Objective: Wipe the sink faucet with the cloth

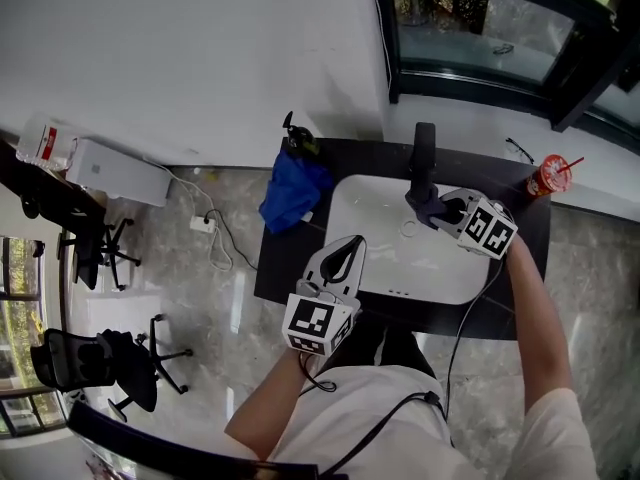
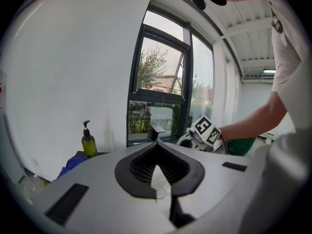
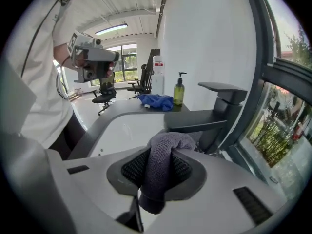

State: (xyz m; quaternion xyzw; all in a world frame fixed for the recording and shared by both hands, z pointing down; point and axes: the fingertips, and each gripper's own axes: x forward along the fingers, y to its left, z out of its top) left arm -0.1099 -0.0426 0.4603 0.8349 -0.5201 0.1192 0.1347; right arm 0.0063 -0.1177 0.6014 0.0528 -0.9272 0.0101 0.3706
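Against a white wall (image 1: 200, 48) and beside a dark-framed window (image 1: 480, 23), a dark table (image 1: 285, 263) carries a white sink (image 1: 400, 268); the floor (image 1: 220, 288) around it is grey, veined and glossy. Office chairs (image 1: 110, 358) stand well off to the left of the table.

A black faucet (image 1: 424, 158) rises at the sink's far rim, its flat spout reaching over the basin. My right claw (image 3: 165, 152) is clamped on a grey cloth (image 3: 158, 179), which bulges out between the jaws and is bunched up against the underside of the spout, close to the faucet's column.

My left claw (image 2: 157, 174) hangs over the sink's near left edge, well apart from the faucet, with its jaws drawn together at the tips and nothing between them.

Left of the sink, a crumpled blue cloth (image 1: 293, 193) lies on the table's far corner with a green pump bottle (image 2: 88, 143) just behind it. At the table's far right corner stands a red cup (image 1: 548, 178) with a straw.
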